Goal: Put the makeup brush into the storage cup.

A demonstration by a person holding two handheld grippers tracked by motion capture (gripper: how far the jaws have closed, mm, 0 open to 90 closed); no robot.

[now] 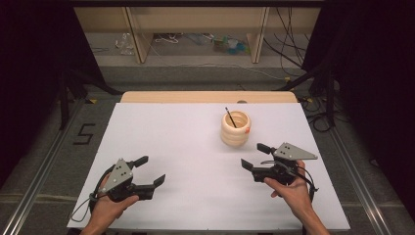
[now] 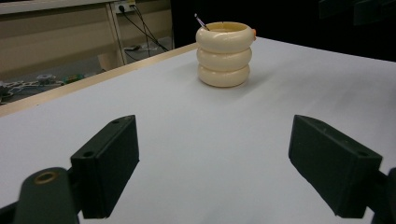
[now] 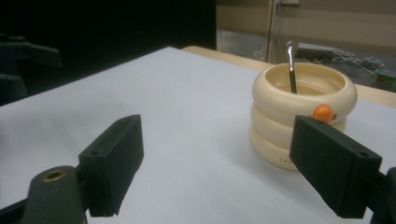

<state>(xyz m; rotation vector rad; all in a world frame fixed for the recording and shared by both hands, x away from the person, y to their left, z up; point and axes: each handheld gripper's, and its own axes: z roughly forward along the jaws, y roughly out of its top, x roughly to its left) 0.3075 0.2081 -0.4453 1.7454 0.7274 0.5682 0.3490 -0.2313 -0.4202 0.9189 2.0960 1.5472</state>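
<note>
I hold both the left hand-held gripper (image 1: 152, 171) and the right hand-held gripper (image 1: 255, 155) wide open and empty, approach just starting; next I judge the right must reach toward one o'clock for the brush (image 1: 230, 118) in the cup (image 1: 235, 129).

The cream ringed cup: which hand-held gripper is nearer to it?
Right. The right hand-held gripper sits just in front of the cream ringed cup; the left hand-held gripper lies much farther off, toward the table's left.

A white sheet (image 1: 195, 161) covers a table (image 1: 208, 96) with a light wooden edge at the far side. Grey floor (image 1: 49, 142) surrounds it, marked with a "5" (image 1: 83, 133). Metal rails (image 1: 36, 176) run along both sides. Black curtains (image 1: 29, 49) flank the area. A wooden shelf (image 1: 195, 19) stands behind, with cables (image 1: 288, 54) on the floor.
</note>
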